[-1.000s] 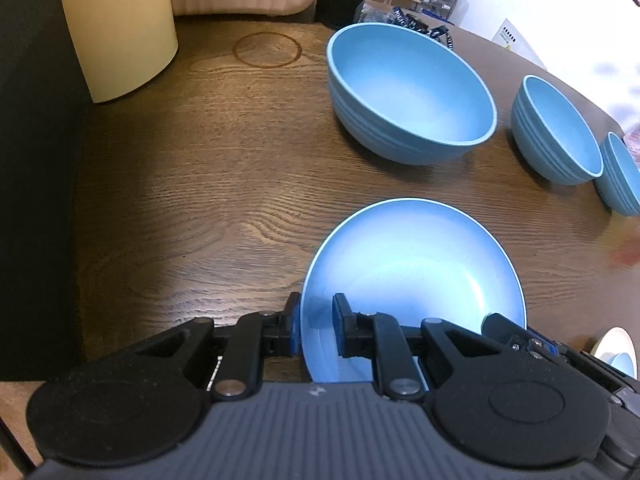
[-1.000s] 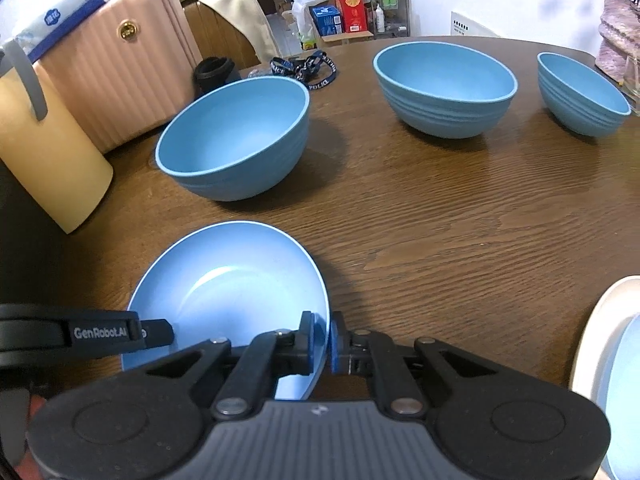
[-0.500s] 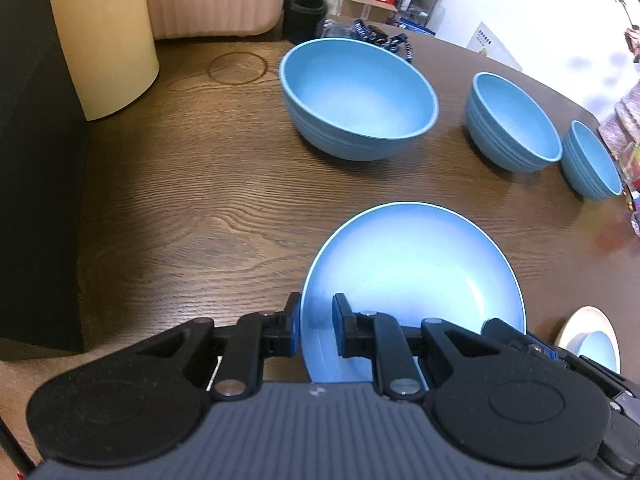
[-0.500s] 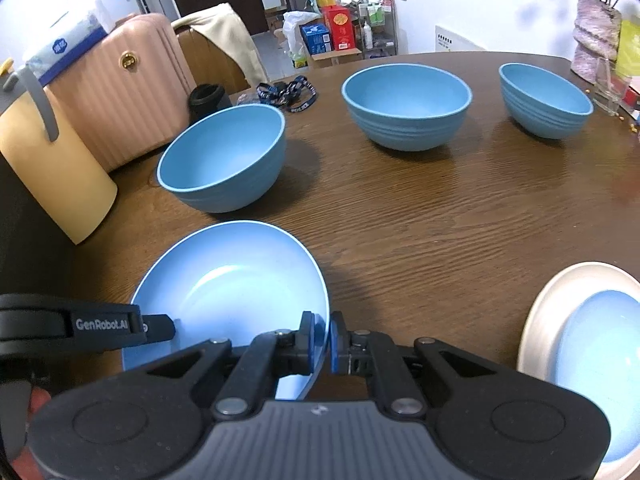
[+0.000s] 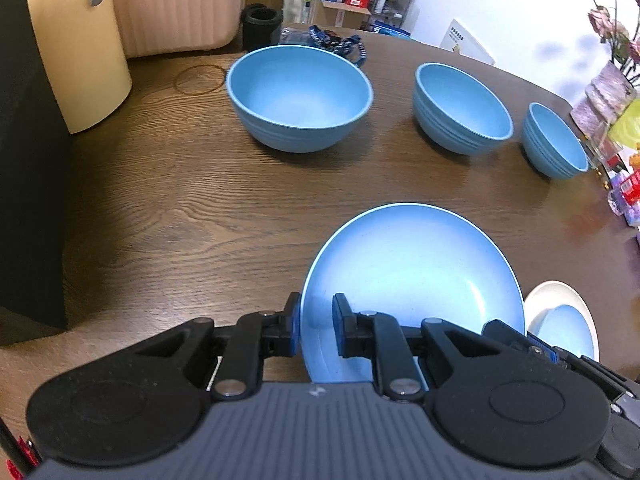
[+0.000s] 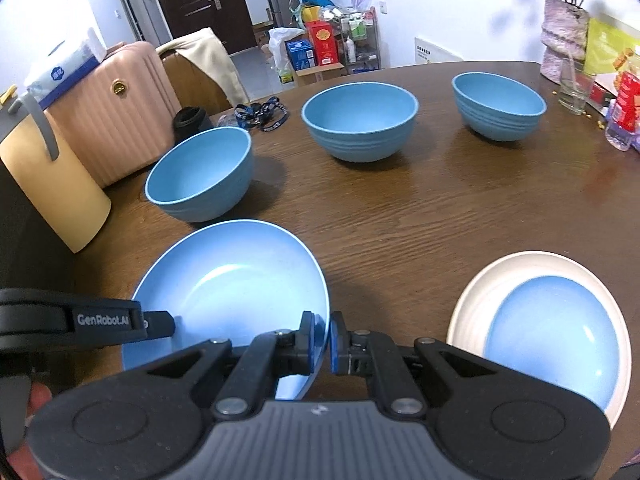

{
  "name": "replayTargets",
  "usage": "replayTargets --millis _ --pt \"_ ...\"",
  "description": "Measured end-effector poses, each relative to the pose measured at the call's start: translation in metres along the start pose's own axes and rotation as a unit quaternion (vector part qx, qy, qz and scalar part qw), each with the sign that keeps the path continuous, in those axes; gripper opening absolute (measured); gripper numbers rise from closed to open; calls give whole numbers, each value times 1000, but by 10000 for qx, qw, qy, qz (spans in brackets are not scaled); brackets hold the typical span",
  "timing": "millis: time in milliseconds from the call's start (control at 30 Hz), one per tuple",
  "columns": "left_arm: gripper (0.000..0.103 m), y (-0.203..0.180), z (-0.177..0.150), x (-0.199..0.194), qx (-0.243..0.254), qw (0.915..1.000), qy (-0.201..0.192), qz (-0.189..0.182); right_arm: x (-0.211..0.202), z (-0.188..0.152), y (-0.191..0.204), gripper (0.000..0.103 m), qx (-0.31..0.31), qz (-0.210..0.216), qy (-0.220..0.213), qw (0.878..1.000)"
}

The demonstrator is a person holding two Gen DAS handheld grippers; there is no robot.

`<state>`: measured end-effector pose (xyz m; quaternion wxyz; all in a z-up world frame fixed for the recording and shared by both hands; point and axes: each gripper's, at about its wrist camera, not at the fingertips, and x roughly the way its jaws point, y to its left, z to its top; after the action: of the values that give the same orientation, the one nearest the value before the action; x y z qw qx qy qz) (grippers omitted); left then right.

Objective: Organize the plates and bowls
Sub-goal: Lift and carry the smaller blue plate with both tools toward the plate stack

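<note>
left gripper (image 5: pixel 316 330) pinches the near-left rim of the blue plate (image 5: pixel 416 276), one finger outside the rim, one inside; right gripper (image 6: pixel 321 342) pinches the same blue plate (image 6: pixel 232 292) at its near-right rim, jaws nearly closed with the thin edge between them; plate is gripped from both sides at once, over the near part of the dark wooden table (image 6: pixel 420 216); whether it rests on the wood or hangs just above it, cannot tell; the left tool's black body, lettered "genrobot.ai", reaches in from the left edge of the right wrist view, a bit of hand below it.

just right of the held plate: a white plate (image 6: pixel 480 292) with a smaller blue plate (image 6: pixel 556 332) lying inside it, flat on the table; the same pair shows partly behind the right tool in the left wrist view (image 5: pixel 560 300).

further out, a row of three blue bowls, upright, apart from one another: large bowl (image 5: pixel 298 96) on the left, medium bowl (image 5: pixel 460 108) in the middle, small bowl (image 5: pixel 554 144) on the right; all ribbed on the outside.

far edge of table: a dark lanyard (image 6: pixel 262 114) in a heap, a black cylinder (image 6: pixel 192 122) next to it; a faint ring mark (image 5: pixel 199 79) on the wood left of the large bowl.

beyond the table on the left: a cream container (image 5: pixel 76 40), a pink ribbed suitcase (image 6: pixel 116 128); far right: a vase (image 6: pixel 562 40) with flowers, a drinking glass (image 6: pixel 574 88).
</note>
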<state>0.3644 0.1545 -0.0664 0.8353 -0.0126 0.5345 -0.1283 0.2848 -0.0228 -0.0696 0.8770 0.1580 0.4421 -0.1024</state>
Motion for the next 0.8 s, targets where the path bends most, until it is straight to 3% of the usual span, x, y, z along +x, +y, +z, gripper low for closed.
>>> replayTargets --millis 800 --pt "17 -96 -16 -11 621 9978 -44 -239 -40 -2 -84 7 403 -263 -239 9986"
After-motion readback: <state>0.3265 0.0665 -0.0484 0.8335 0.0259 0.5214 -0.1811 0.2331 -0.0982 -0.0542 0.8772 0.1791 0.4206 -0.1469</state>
